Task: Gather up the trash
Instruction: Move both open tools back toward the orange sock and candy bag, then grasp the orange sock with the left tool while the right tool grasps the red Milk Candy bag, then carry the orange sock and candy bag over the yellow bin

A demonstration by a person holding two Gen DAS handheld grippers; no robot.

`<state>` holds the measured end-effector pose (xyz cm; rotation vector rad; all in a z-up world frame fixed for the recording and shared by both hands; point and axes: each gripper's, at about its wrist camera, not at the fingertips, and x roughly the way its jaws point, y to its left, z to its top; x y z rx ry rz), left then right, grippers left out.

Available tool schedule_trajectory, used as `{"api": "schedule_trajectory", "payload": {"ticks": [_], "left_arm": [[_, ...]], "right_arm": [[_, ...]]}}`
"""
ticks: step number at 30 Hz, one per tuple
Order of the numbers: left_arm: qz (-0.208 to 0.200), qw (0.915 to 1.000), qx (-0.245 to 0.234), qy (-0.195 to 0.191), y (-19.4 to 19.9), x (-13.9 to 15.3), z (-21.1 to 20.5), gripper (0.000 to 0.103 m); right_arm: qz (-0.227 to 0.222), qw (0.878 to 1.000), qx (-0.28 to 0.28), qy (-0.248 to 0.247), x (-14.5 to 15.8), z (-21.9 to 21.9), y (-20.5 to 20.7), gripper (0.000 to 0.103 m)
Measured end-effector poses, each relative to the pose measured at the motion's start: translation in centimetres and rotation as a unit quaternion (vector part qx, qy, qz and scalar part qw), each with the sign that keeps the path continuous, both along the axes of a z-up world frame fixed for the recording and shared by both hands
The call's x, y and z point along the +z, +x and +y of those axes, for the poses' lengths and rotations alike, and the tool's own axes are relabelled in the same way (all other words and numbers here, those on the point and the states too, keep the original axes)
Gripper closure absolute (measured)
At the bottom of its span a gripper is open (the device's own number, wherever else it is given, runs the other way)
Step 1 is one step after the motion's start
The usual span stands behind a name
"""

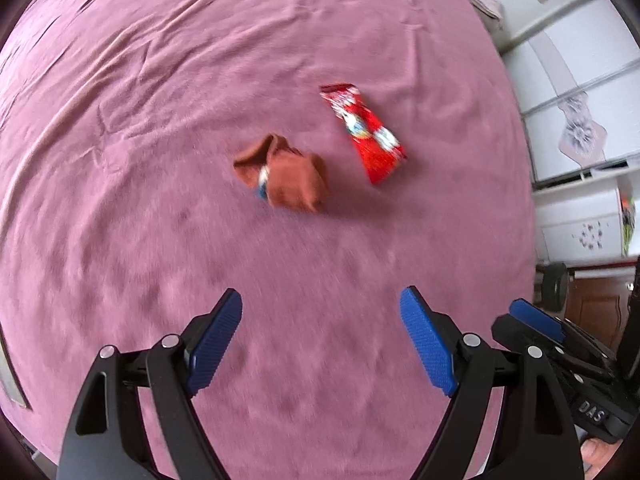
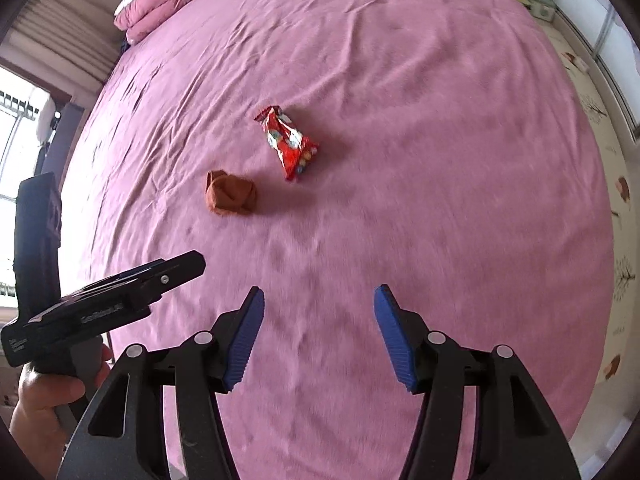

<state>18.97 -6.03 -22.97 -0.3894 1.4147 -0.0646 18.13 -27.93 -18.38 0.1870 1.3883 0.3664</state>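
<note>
Two trash items ahead on bedspread (image 1: 160,120): red wrapper (image 1: 362,130), brown wad (image 1: 286,174), well clear of my left gripper (image 1: 320,340) and right gripper (image 2: 319,334); both empty, jaws apart, right opening.

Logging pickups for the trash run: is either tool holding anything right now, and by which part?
Nothing is held. The left tool and right tool are empty above the pink bedspread; the red snack wrapper and crumpled brown cloth lie untouched.

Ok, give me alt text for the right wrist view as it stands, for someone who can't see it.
A red snack wrapper and a crumpled brown sock lie close together on a wrinkled pink bedspread. The right gripper is above the bed with nothing between its blue pads, and the left gripper enters from the left edge.
</note>
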Motion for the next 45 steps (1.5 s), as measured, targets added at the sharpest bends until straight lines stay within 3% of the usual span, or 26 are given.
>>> {"api": "schedule_trajectory", "payload": {"ticks": [11,13,15,18,31,33,34,40,42,43,45], "left_arm": [[0.021,0.9995,0.02,0.014,6.8,-5.2,1.4,0.024],[0.023,0.9994,0.02,0.016,7.5,-5.7,1.5,0.031],[0.025,0.9993,0.015,0.021,8.0,-6.2,1.6,0.054],[0.02,0.9996,0.003,0.022,8.7,-6.5,1.7,0.067],[0.014,0.9997,0.004,-0.02,9.5,-7.7,4.3,0.069],[0.013,0.9996,0.006,-0.024,8.8,-7.4,4.6,0.069],[0.013,0.9996,0.008,-0.026,8.7,-7.4,4.7,0.069],[0.009,0.9995,0.009,-0.03,7.2,-6.6,4.5,0.069],[0.009,0.9994,0.01,-0.033,6.6,-6.3,4.5,0.069],[0.011,0.9993,0.01,-0.035,6.1,-6.2,4.5,0.069],[0.016,0.999,0.004,-0.041,4.8,-6.0,4.2,0.069]], "right_arm": [[0.012,0.999,0.031,-0.007,-4.1,2.6,6.5,0.047],[0.011,0.999,0.036,-0.01,-4.6,3.0,7.4,0.047],[0.007,0.999,0.041,-0.014,-5.0,3.4,8.3,0.047],[0.005,0.999,0.048,-0.018,-5.5,4.1,9.5,0.046],[-0.005,0.994,0.097,-0.05,-8.0,9.0,13.7,0.045],[0.0,0.993,0.099,-0.064,-8.6,9.4,13.9,0.051],[0.001,0.993,0.099,-0.072,-8.8,9.5,13.8,0.06],[0.009,0.996,0.071,-0.045,-8.5,7.7,11.8,0.067],[0.017,0.998,0.056,-0.031,-8.1,6.3,10.6,0.074],[0.021,0.998,0.048,-0.025,-7.8,5.6,9.9,0.081],[0.027,0.999,0.036,-0.016,-7.4,4.6,8.5,0.082]]}}
